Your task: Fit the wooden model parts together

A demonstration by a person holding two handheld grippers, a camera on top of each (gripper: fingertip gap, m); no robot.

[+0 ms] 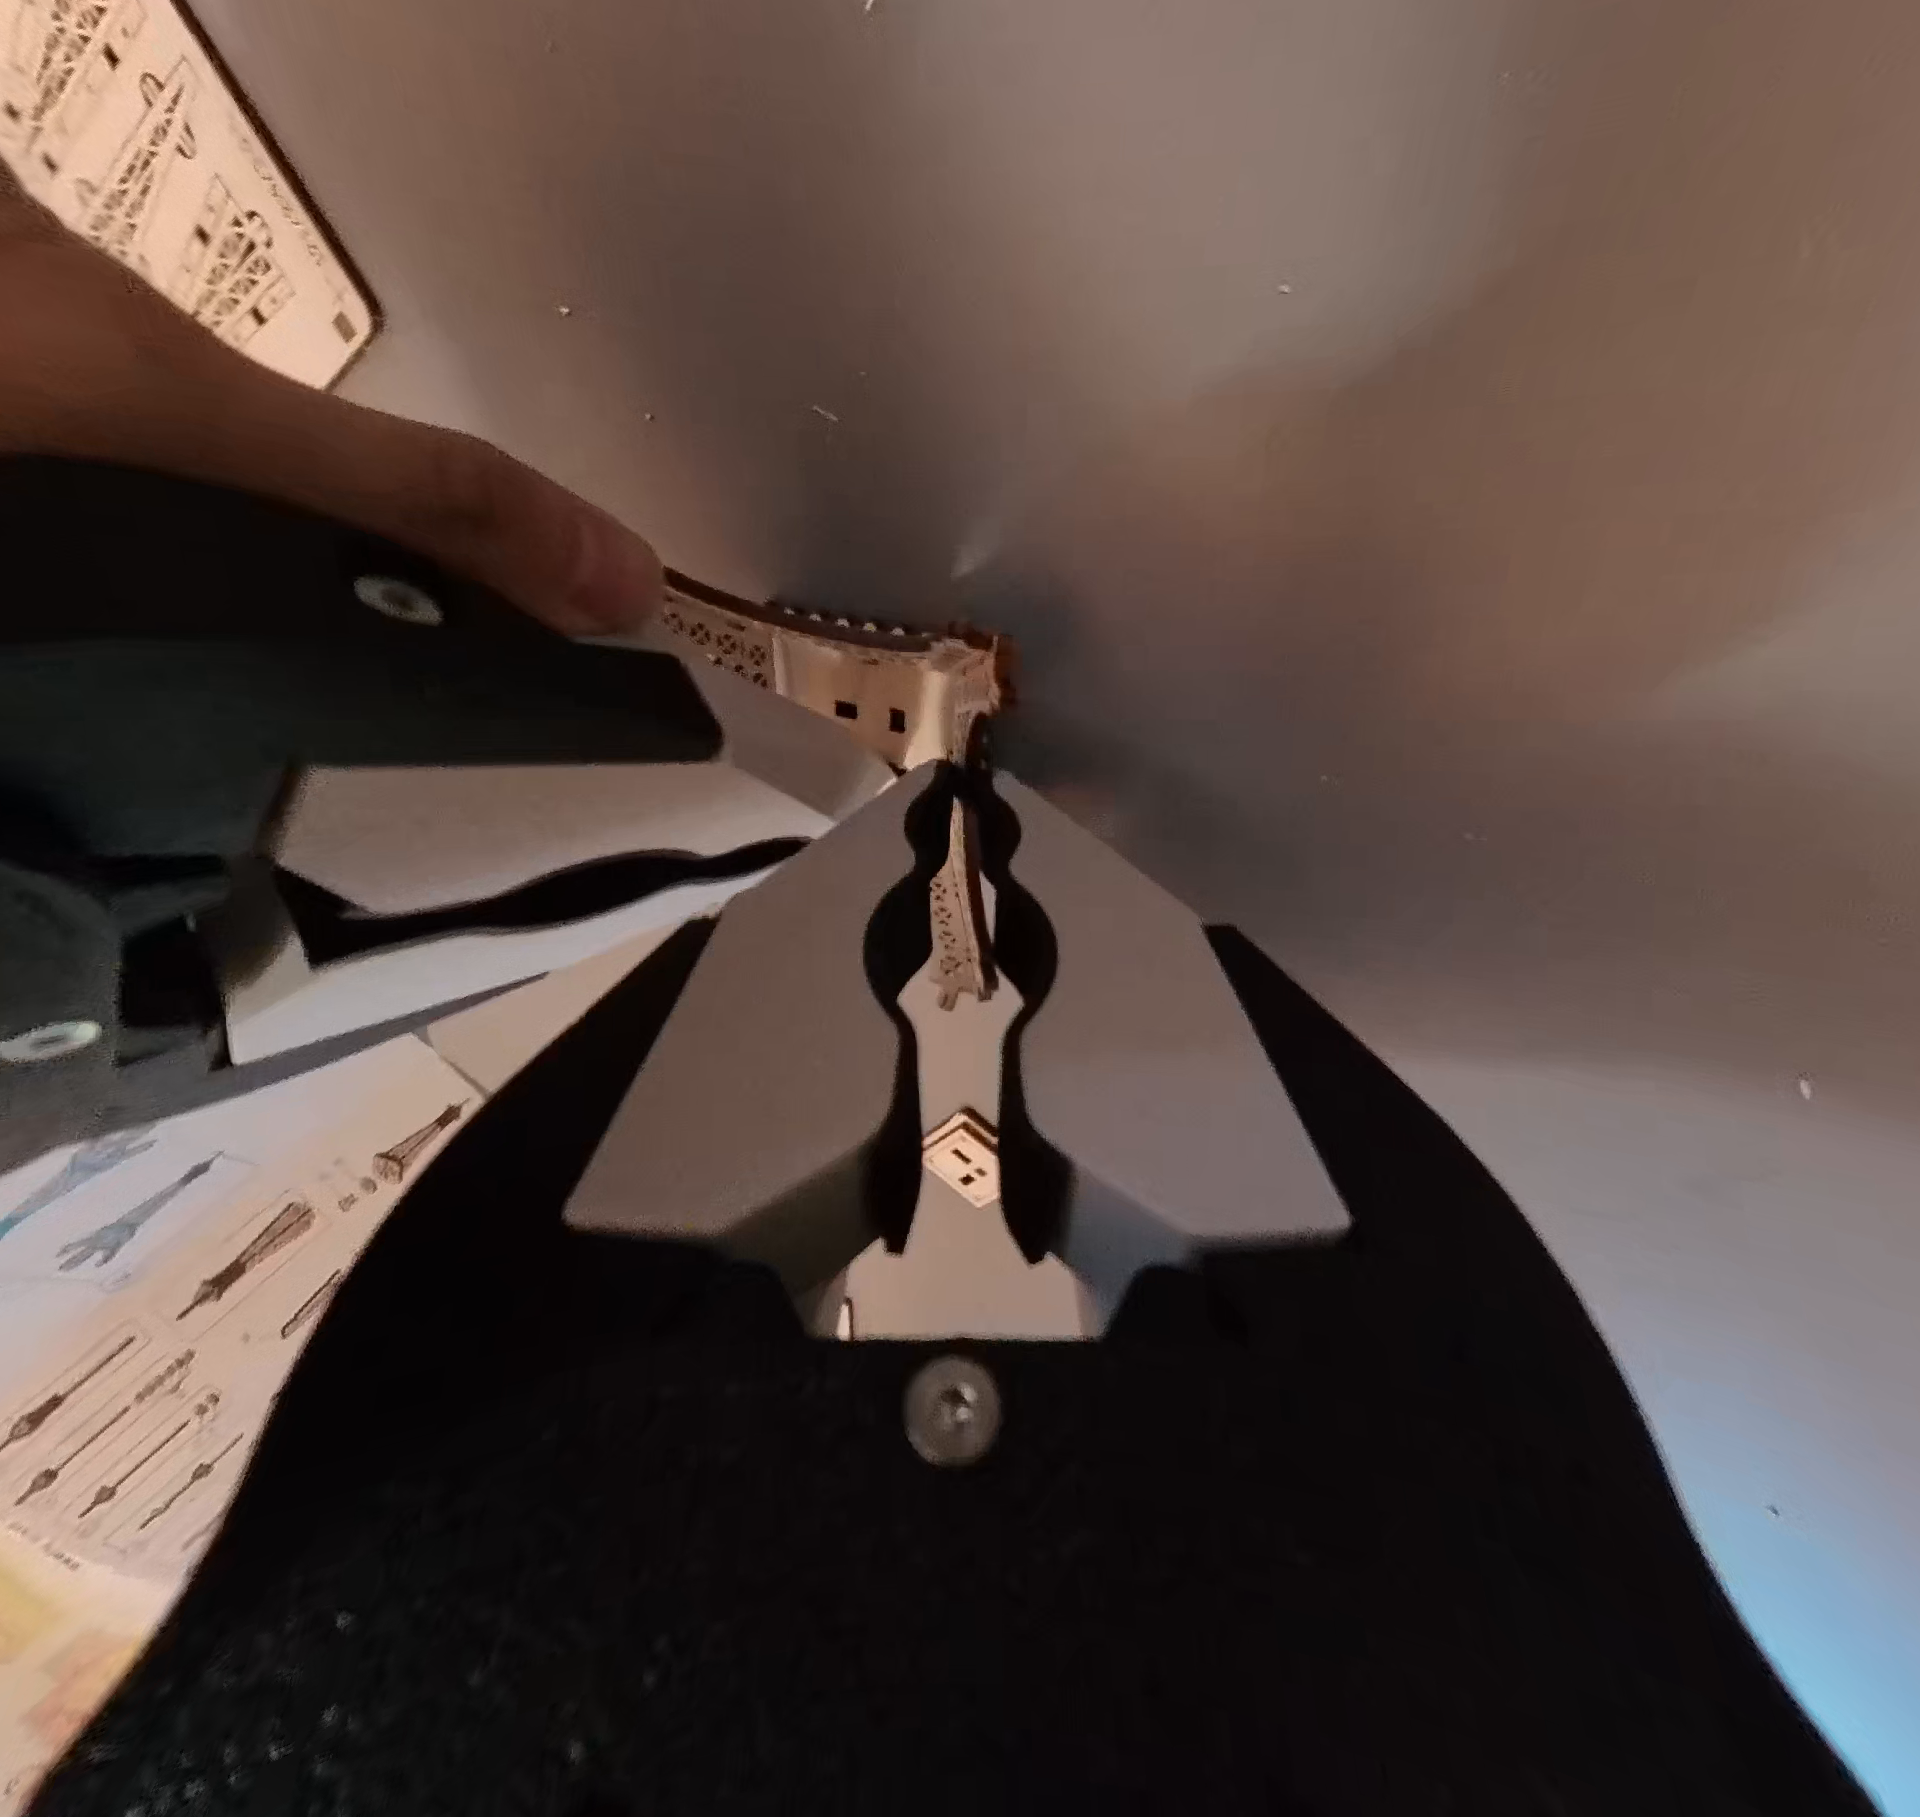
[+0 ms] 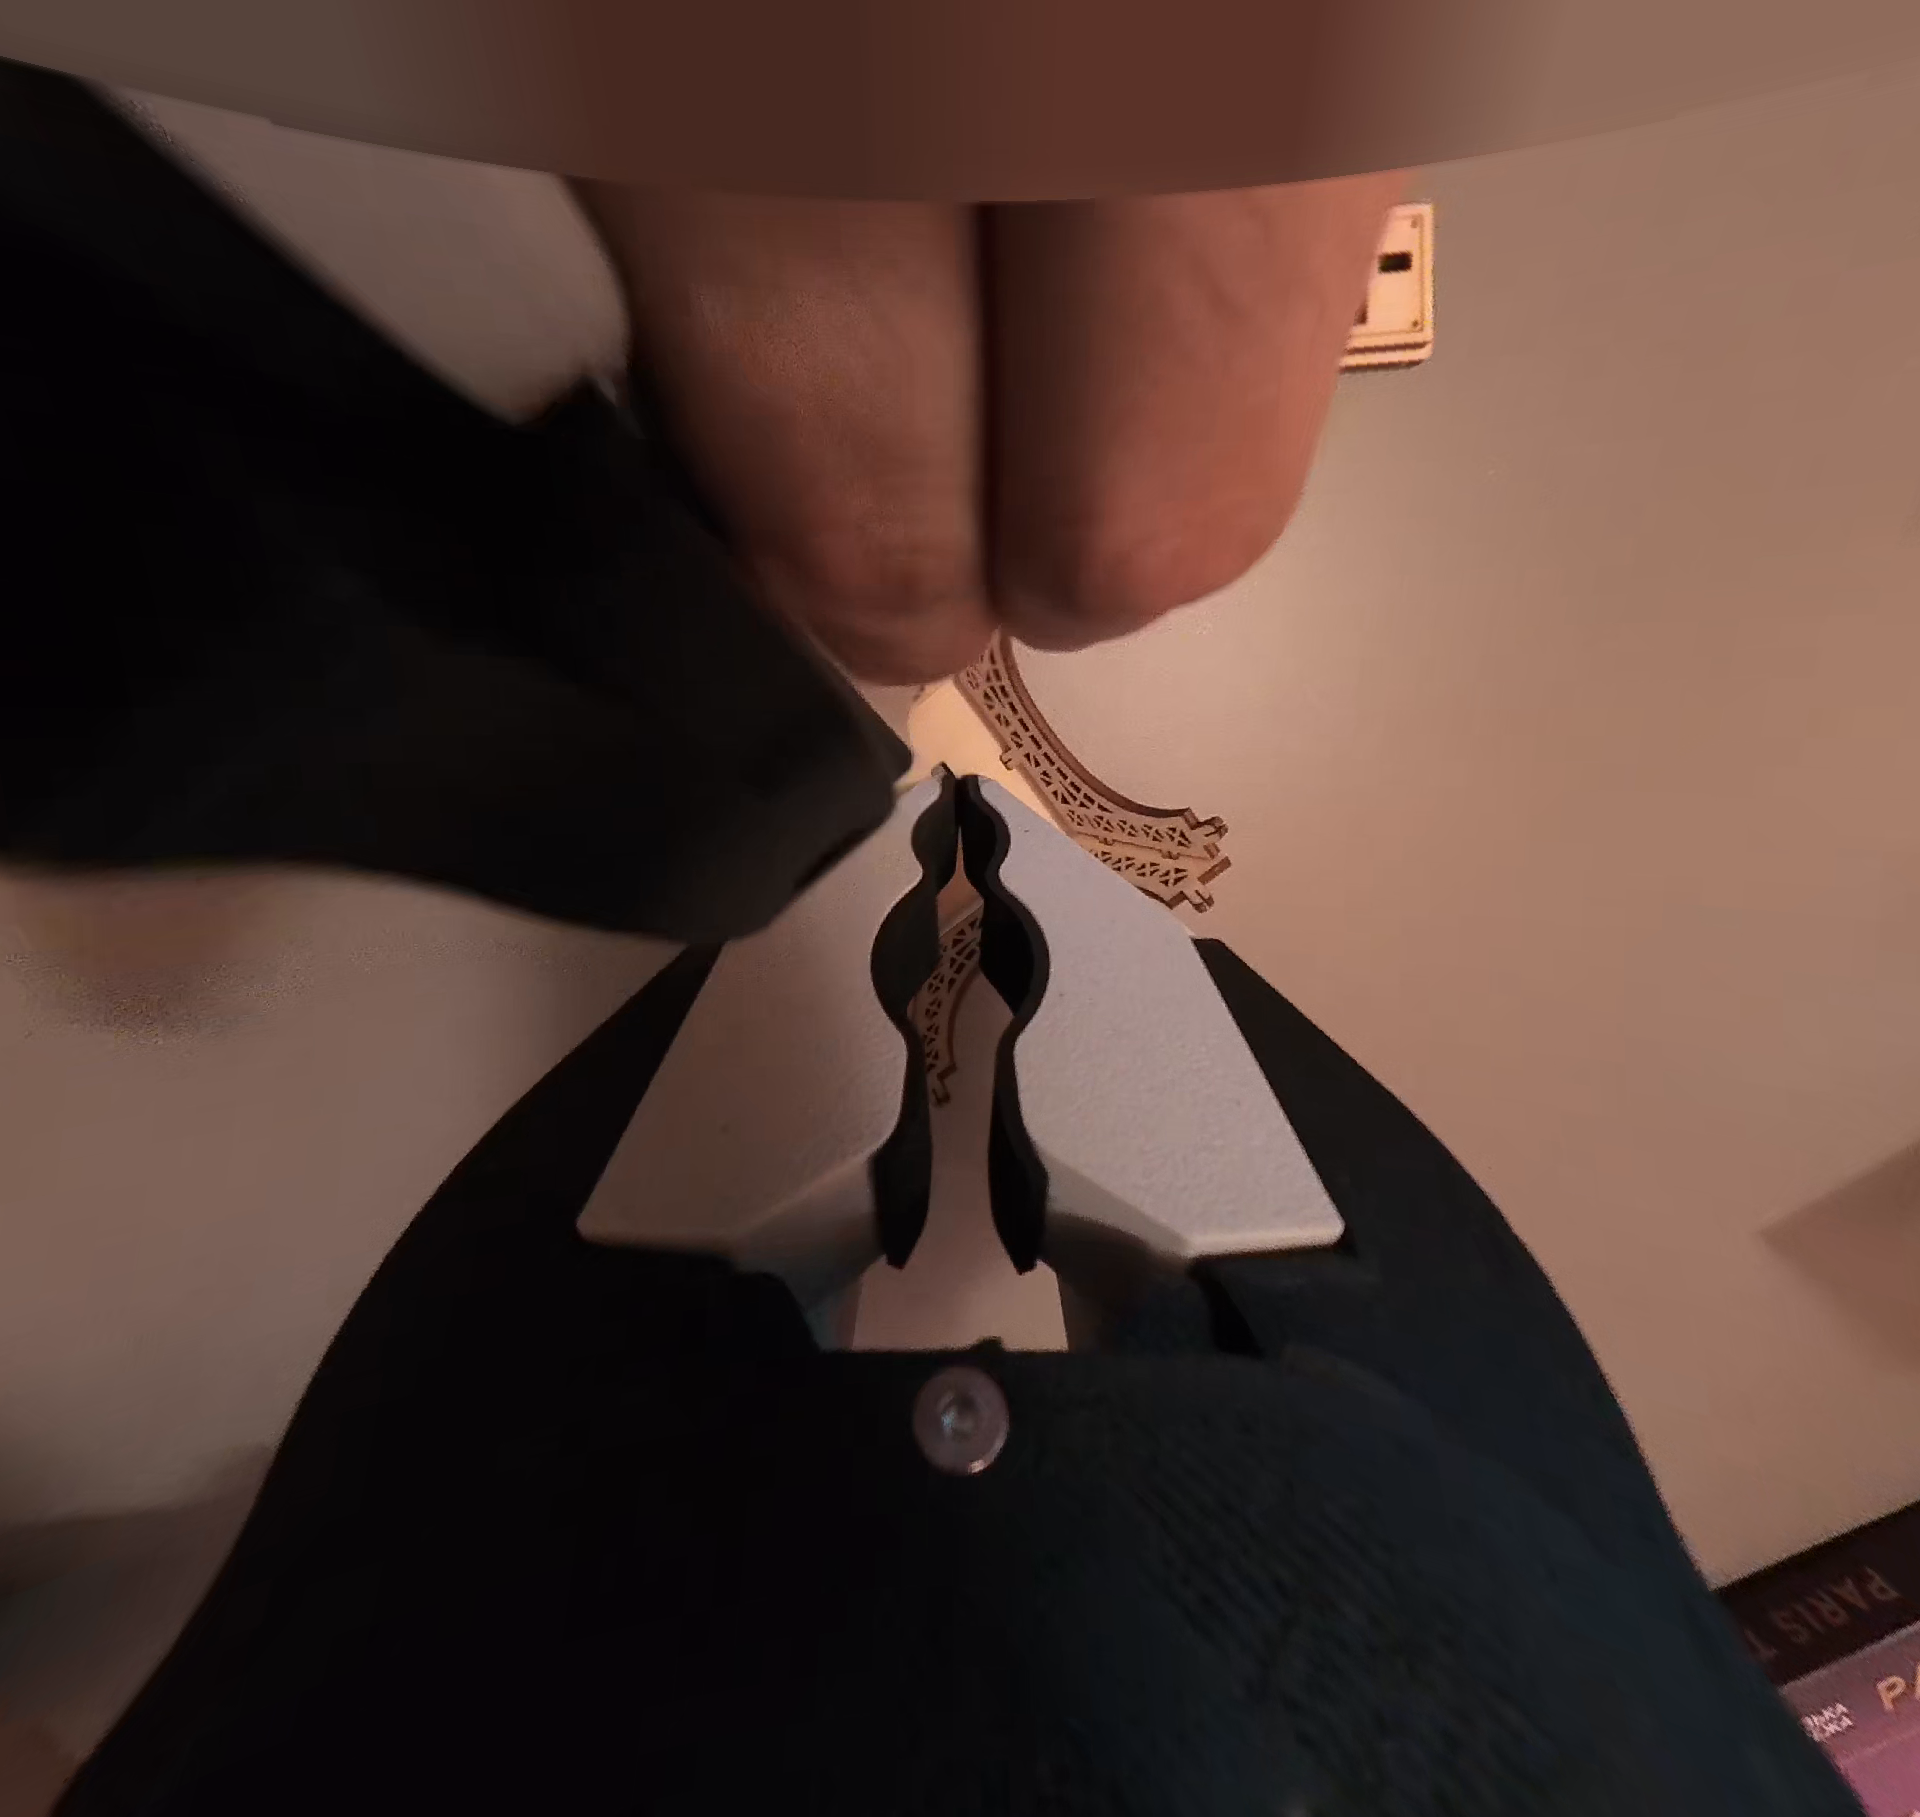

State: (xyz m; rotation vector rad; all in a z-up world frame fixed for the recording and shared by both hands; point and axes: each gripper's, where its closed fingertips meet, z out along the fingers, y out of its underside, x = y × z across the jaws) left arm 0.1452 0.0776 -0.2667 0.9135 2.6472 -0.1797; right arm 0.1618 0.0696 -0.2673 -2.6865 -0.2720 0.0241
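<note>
In the left wrist view my left gripper (image 1: 961, 778) is shut on a thin lattice wooden strip (image 1: 961, 894), edge-on between the pads. Just ahead is a pale wooden model section (image 1: 883, 692) with two square slots. My right gripper (image 1: 821, 832) comes in from the left, tip to tip with it, and a person's finger (image 1: 561, 541) presses on that section. In the right wrist view my right gripper (image 2: 956, 793) is shut on a curved lattice leg (image 2: 948, 998). Another curved lattice leg (image 2: 1101, 801) juts out ahead, under two fingertips (image 2: 987, 479). The left gripper's black body (image 2: 416, 624) crowds in from the left.
A small square wooden piece (image 1: 966, 1159) lies on the table below my left jaws. A punched wooden parts sheet (image 1: 177, 157) lies at the upper left and a printed instruction sheet (image 1: 156, 1300) at the lower left. A square wooden plate (image 2: 1392, 292) and a dark box (image 2: 1849, 1663) lie to the right. My left and right fingertips are right by each other.
</note>
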